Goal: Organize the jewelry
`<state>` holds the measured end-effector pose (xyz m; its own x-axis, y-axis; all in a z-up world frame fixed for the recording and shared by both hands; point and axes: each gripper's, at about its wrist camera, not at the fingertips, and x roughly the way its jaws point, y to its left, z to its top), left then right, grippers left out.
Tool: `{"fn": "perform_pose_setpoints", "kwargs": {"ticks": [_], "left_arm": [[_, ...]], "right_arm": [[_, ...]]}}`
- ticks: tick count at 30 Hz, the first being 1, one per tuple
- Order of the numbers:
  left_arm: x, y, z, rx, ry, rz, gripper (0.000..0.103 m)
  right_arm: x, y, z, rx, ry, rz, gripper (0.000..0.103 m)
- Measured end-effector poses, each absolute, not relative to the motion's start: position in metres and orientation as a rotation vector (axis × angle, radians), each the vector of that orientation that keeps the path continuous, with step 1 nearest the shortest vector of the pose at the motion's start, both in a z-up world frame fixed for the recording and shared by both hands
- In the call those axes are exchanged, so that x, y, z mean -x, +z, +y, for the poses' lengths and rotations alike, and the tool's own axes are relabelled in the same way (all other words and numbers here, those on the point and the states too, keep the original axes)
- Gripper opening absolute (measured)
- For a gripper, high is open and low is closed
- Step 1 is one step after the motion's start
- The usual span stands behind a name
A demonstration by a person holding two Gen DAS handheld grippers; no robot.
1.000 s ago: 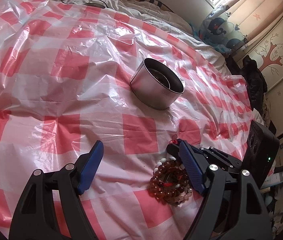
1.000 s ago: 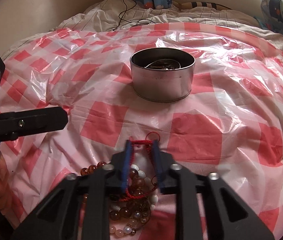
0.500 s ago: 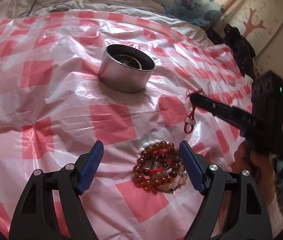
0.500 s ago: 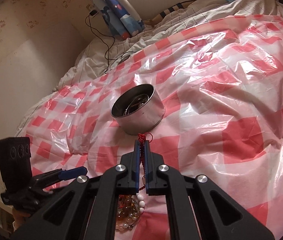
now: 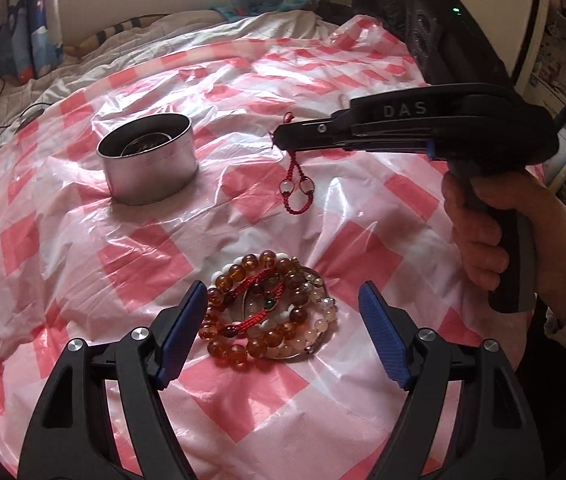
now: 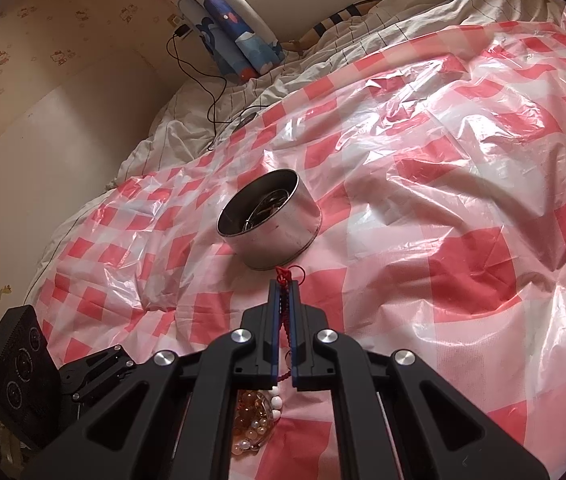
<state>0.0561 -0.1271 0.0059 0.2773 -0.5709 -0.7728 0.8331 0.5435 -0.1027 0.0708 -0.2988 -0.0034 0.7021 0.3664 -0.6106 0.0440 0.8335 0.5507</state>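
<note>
A round metal tin (image 5: 149,158) with jewelry in it stands on the red-and-white checked plastic sheet (image 5: 63,240); it also shows in the right wrist view (image 6: 269,226). A pile of amber and pale bead bracelets (image 5: 269,306) lies between the fingers of my open left gripper (image 5: 283,338). My right gripper (image 6: 282,286) is shut on a red cord bracelet (image 5: 296,186), which hangs from its tip above the sheet, right of the tin. The cord (image 6: 285,312) shows between the pads. The bead pile (image 6: 253,424) lies under the right gripper.
The sheet covers a bed with rumpled white bedding (image 6: 323,56) behind it. A black cable (image 6: 211,92) lies on the bedding by the wall. Printed curtains (image 6: 235,44) hang at the back. The left gripper's body (image 6: 19,364) sits at the lower left.
My right gripper has lifted the red cord bracelet off the bead pile and carried it up toward the tin. My left gripper has swung round to face the bead pile, still open.
</note>
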Motion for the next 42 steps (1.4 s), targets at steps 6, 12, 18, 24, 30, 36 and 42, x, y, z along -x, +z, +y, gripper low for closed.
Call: {"fn": "perform_pose_setpoints", "kwargs": {"ticks": [6,12,18,24,30,36,42], "left_arm": [[-0.051,-0.003,-0.135,-0.417,-0.988,0.87,0.065],[-0.058,-0.008,-0.133,-0.425,-0.946,0.881,0.048],[-0.063,-0.012,-0.132,-0.428,-0.926,0.9,0.046],[-0.062,-0.018,-0.138,-0.482,-0.903,0.885,0.022],[-0.068,-0.016,-0.131,-0.432,-0.896,0.904,0.014],[-0.068,-0.008,-0.128,-0.397,-0.931,0.898,0.013],[-0.072,0.004,-0.121,-0.34,-0.925,0.86,0.013]], "right_arm": [[-0.071,-0.004,-0.298,-0.573,0.197,0.782,0.005],[-0.07,-0.003,-0.296,-0.576,0.203,0.784,0.005],[-0.071,-0.004,-0.294,-0.573,0.205,0.789,0.005],[-0.072,-0.007,-0.289,-0.568,0.21,0.8,0.005],[-0.072,-0.008,-0.289,-0.568,0.21,0.801,0.005],[-0.072,-0.008,-0.289,-0.568,0.21,0.801,0.005],[-0.072,-0.008,-0.289,-0.568,0.21,0.801,0.005]]}}
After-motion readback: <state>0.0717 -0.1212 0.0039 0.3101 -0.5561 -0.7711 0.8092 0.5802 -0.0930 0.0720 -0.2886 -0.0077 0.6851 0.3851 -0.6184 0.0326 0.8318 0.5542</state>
